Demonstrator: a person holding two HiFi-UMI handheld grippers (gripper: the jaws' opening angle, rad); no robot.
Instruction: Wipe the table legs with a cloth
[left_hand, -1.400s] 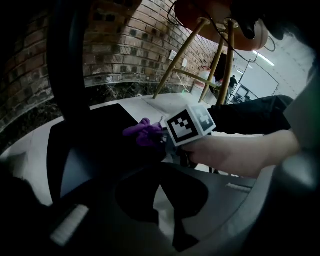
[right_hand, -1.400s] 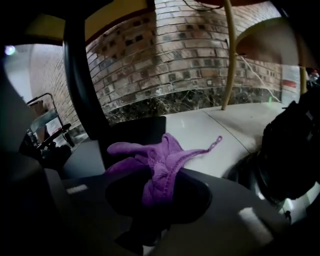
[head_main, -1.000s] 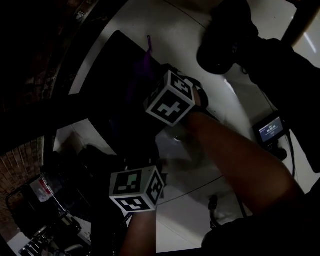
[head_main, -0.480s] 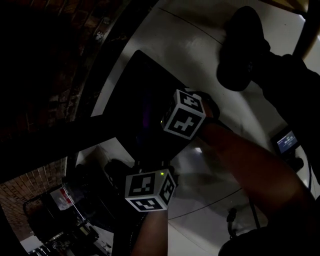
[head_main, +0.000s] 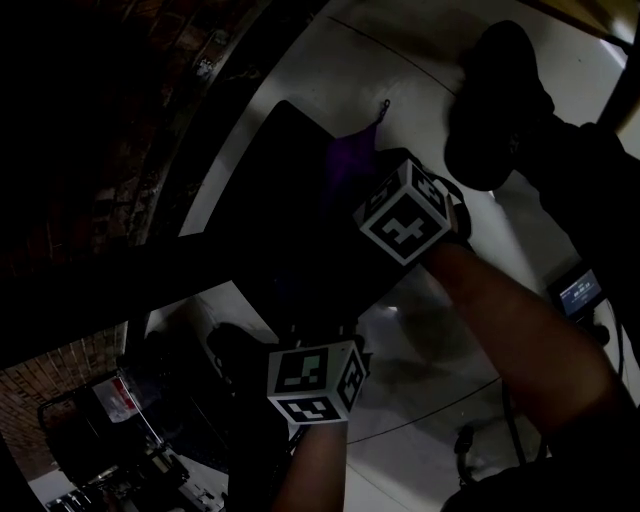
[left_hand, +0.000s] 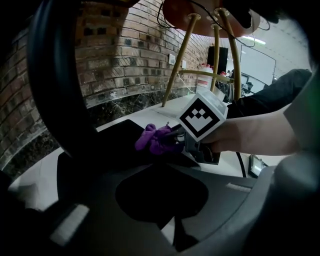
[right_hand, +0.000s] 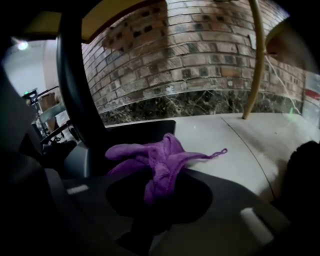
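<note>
**Grippers shifted right, cloth not yet on the leg**

Both grippers have shifted to the right over the flat black base plate (right_hand: 150, 128) since the earlier frames. The right gripper (right_hand: 160, 185) has just closed its jaws further, and they now pinch the crumpled purple cloth (right_hand: 161, 156). The cloth hangs above the plate, right of the black upright table leg (right_hand: 75, 85). The left gripper (left_hand: 160, 190) has its jaws together, holding nothing. I think this small pinch may slip during rubbing, and the loose tail could drag on the white floor (right_hand: 235, 135).
</note>
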